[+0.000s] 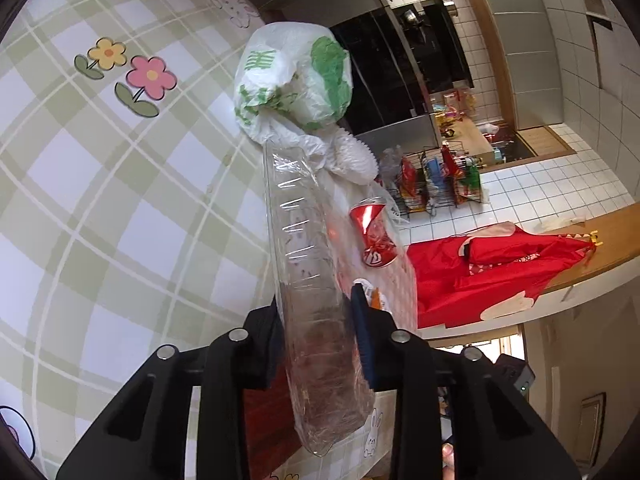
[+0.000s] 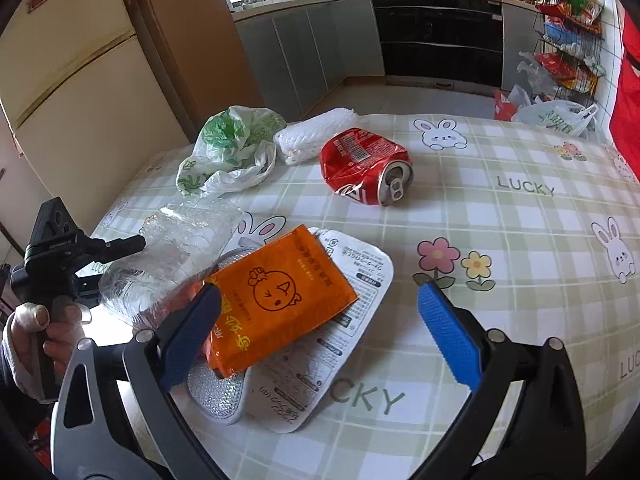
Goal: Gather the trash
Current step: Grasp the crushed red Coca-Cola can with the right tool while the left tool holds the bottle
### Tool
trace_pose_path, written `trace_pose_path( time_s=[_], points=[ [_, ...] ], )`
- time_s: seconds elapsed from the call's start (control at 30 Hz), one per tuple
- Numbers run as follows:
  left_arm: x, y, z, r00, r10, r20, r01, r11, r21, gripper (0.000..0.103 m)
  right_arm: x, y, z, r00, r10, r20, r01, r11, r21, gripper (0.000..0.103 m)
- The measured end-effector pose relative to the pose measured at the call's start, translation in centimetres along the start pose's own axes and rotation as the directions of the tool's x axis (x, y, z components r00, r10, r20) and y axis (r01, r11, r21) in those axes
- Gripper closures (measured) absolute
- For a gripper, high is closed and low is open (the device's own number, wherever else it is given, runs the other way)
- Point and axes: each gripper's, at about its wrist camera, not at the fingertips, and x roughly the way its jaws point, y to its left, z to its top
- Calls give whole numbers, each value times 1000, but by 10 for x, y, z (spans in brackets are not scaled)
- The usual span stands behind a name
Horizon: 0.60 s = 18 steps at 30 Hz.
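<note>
Grip check: left gripper clamped on clear crushed plastic bottle, fingers narrow, pads pressed on both sides of bottle near its lower half, bottle running forward past fingertips toward crumpled white/green plastic bag. Same bottle seen from right wrist cam at left edge of table, w/ left gripper body and the hand holding it beside it. Right gripper spread wide, holding nothing, blue pads well apart, hovering over orange snack packet; left pad overlaps packet's left edge in view, contact can't tell. Packet lying on top of white printed tray lid, silver foil tray edge showing under it at lower left. Crushed red soda can on its side mid-table, opening facing cam, apart from packet; also visible in left cam just right of bottle. White foam net sleeve just beside can on its left, touching plastic bag. All on green-plaid tablecloth w/ rabbit, flower and "LUCKY" prints. Bkgd: fridge at left, grey kitchen cabinets, wire snack rack at right, red cloth over wood counter edge in left cam.
</note>
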Motion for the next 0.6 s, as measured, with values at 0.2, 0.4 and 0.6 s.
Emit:
trace_pose_path(
  time_s=[0.2,0.4,0.6],
  points=[
    [-21,-21,0,998,-60,30,58,997,47,84,11,7,8,1000,-7,-22,6,999,-32,6],
    [-46,-43,5,992,-101,81,89,986,142,91,29,4,52,996,-89,-15,85,980,-181,6],
    [-61,-48,10,985,-129,119,107,979,173,91,80,-3,98,979,-198,-46,170,923,-346,6]
  ],
)
